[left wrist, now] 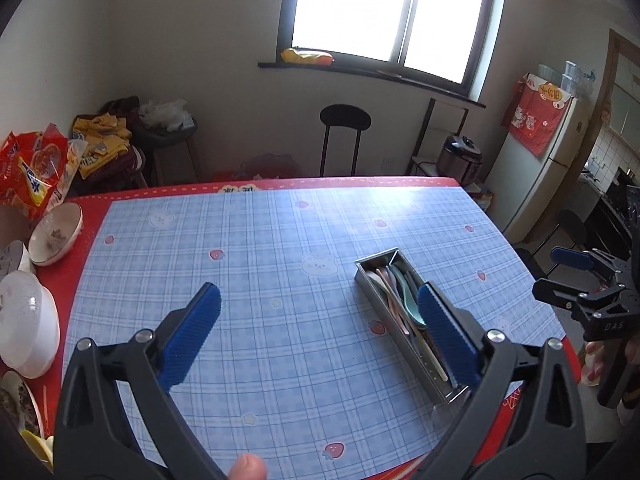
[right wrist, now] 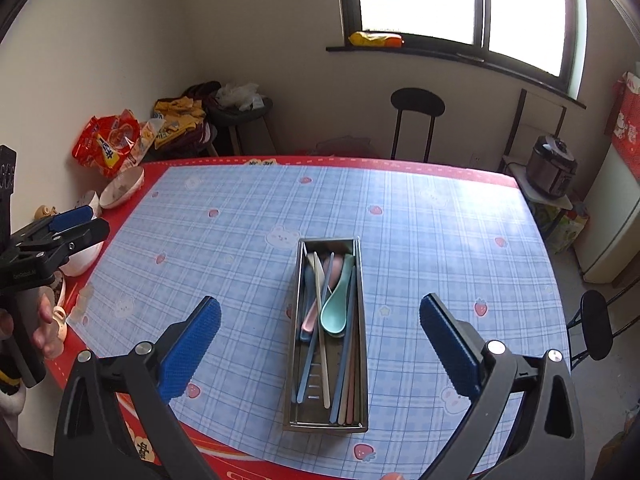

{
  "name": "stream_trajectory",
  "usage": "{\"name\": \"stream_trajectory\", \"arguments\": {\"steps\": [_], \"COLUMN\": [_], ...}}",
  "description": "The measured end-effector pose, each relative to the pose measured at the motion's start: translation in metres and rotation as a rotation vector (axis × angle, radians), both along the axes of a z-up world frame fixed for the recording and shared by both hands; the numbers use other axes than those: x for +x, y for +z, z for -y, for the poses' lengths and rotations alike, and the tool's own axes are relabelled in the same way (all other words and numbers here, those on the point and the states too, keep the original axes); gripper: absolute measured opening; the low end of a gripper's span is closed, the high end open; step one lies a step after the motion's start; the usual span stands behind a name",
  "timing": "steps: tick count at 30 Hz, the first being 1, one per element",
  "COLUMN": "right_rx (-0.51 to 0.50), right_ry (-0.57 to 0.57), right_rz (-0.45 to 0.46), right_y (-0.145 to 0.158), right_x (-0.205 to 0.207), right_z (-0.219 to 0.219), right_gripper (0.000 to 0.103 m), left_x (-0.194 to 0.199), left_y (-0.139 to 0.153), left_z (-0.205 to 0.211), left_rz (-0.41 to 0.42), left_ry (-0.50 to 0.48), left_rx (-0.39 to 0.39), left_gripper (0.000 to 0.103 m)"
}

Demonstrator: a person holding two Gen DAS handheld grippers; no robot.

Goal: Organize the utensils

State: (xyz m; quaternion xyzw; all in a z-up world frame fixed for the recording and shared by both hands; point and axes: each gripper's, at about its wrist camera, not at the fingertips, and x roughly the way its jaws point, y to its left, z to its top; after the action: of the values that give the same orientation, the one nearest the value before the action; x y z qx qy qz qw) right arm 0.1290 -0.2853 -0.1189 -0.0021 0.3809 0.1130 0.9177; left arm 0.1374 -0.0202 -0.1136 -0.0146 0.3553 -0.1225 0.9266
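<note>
Above the metal tray (right wrist: 326, 360), where spoons and chopsticks already lie sorted, I hold my left tongs (left wrist: 320, 332) and right tongs (right wrist: 320, 332) wide and empty, likely finished.

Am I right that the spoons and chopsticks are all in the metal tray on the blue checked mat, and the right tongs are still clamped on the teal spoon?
Not quite. The pastel spoons and chopsticks do lie in the rectangular metal tray on the blue checked mat, but the right tongs stand wide open and hold nothing; the teal spoon rests inside the tray. The right wrist view shows it.
</note>
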Motion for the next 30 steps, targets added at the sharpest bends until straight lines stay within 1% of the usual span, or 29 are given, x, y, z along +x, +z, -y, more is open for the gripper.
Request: {"name": "stream_trajectory", "arguments": {"steps": [3,6,7,9,11,14,17,26,30], "right_rx": [-0.019,-0.013,-0.004,0.01,0.014,0.015,0.027,0.016,0.011], "right_ry": [-0.033,-0.061,-0.071,-0.094,-0.113,-0.139,-0.163,-0.189,-0.191], "right_rz": [0.078,0.14,0.154,0.174,0.193,0.229,0.242,0.261,0.261], "right_y": [0.023,0.041,0.046,0.051,0.055,0.059,0.059,0.06,0.06], "right_x": [-0.02,-0.038,-0.043,-0.052,-0.061,-0.072,-0.077,-0.084,-0.085], "right_z": [-0.005,-0.006,-0.006,-0.005,-0.005,-0.004,-0.003,-0.004,-0.005], "right_gripper": [0.097,0.097,0.097,0.097,0.097,0.097,0.097,0.097,0.097], "left_x": [-0.016,-0.032,-0.038,-0.048,-0.055,-0.063,-0.066,-0.065,-0.068], "left_y": [0.021,0.039,0.044,0.053,0.059,0.065,0.064,0.053,0.054], "left_z": [0.0,-0.002,-0.003,-0.008,-0.011,-0.013,-0.01,-0.001,0.001], "left_rz": [0.053,0.119,0.14,0.171,0.178,0.194,0.202,0.171,0.174], "left_ry": [0.001,0.036,0.046,0.051,0.04,0.04,0.063,0.054,0.05], "left_rx": [0.032,0.075,0.075,0.049,0.013,-0.009,0.005,0.001,0.003], "left_gripper": [0.097,0.097,0.097,0.097,0.097,0.097,0.097,0.097,0.097]}}
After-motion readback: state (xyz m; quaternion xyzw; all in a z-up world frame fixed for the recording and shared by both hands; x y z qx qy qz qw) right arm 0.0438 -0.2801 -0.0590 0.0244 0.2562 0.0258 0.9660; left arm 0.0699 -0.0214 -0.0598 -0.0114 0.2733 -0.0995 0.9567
